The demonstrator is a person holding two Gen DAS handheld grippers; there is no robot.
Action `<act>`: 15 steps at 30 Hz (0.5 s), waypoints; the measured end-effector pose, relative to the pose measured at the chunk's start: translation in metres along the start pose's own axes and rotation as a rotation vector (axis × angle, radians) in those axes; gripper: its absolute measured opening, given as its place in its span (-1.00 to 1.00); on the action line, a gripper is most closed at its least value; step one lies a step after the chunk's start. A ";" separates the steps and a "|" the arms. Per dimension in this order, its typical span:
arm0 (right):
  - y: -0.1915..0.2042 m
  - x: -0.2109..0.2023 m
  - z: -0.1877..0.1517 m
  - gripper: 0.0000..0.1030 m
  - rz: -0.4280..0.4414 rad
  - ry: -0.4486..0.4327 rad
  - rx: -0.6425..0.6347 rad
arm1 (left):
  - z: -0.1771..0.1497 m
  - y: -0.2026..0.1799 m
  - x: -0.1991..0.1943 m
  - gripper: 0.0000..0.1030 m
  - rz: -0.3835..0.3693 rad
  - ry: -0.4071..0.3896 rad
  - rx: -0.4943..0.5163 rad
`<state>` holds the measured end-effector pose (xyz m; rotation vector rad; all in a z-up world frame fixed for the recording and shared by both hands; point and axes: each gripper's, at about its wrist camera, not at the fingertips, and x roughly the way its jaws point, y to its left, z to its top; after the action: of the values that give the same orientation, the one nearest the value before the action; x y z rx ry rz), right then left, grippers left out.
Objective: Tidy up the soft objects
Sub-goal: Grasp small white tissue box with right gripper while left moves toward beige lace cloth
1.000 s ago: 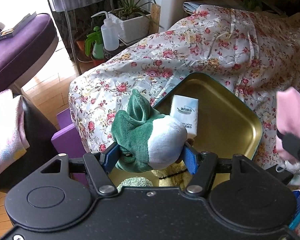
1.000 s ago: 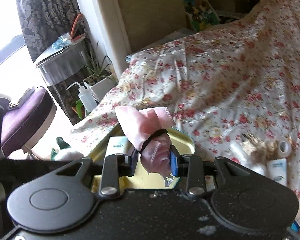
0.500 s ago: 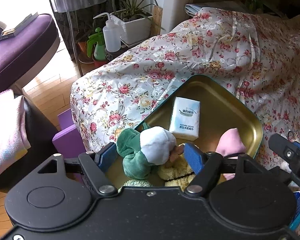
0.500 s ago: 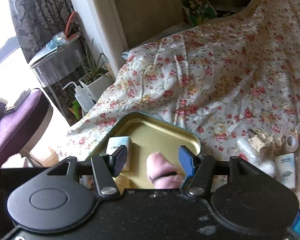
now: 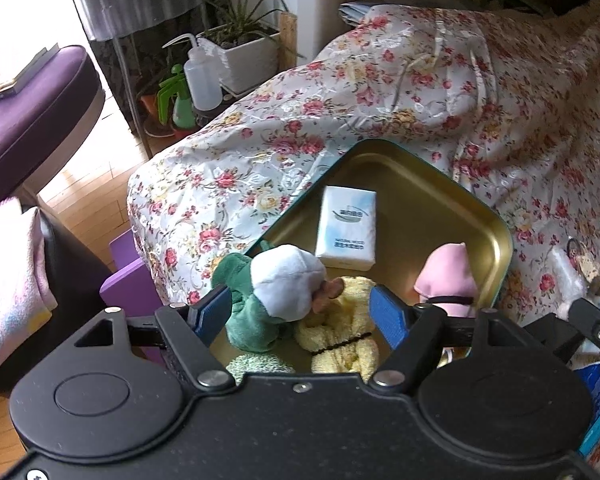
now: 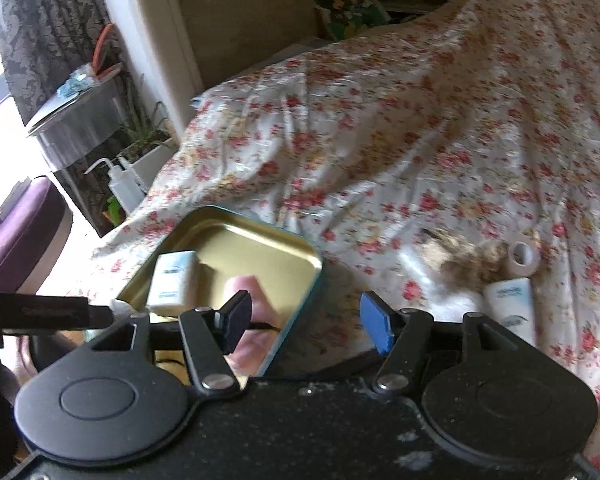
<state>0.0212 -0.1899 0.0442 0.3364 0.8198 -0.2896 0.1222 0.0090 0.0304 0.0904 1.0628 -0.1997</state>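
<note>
L tongs [image 5: 300,312] spread wide, pinching nothing. Green & white plush [image 5: 274,294] lies betw. the blue pads, leaning toward the L pad [image 5: 212,314] & seeming to touch it, clear of the R one; it sits in the near corner of the gold tin tray [image 5: 420,184]. Just beside it, under the R pad side, a yellow towel roll w/ black band [image 5: 340,344], touching the plush. A green knit bit [image 5: 258,364] shows right below the plush at the tongs' base. Ahead of the L tongs: white tissue pack [image 5: 348,232] flat in the tray. To the R of the L tongs: pink cloth bundle w/ black band [image 5: 446,276] by the tray's R rim.

R tongs [image 6: 312,322] also spread, holding nothing; they hang over the bed's floral cover [image 6: 420,120], w/ the tray's rim [image 6: 312,280] just ahead-L of the gap. Pink bundle sits behind the L pad of the R tongs, blurred. Ahead-R of the R tongs, on the cover: tan fluffy item [image 6: 460,256], tape roll [image 6: 522,254], white tube [image 6: 508,304], all outside the tray.
</note>
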 end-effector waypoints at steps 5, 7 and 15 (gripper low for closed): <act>-0.037 -0.003 -0.006 0.24 -0.054 -0.005 0.048 | -0.003 -0.014 -0.001 0.39 -0.018 -0.004 0.037; -0.052 -0.003 -0.007 0.29 -0.079 -0.010 0.063 | -0.004 -0.022 -0.001 0.39 -0.027 -0.006 0.060; -0.114 -0.012 -0.007 0.36 -0.228 -0.057 0.155 | -0.012 -0.056 0.001 0.39 -0.065 -0.001 0.150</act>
<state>-0.0339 -0.2892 0.0286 0.3783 0.7818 -0.5752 0.1003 -0.0436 0.0250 0.1907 1.0499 -0.3378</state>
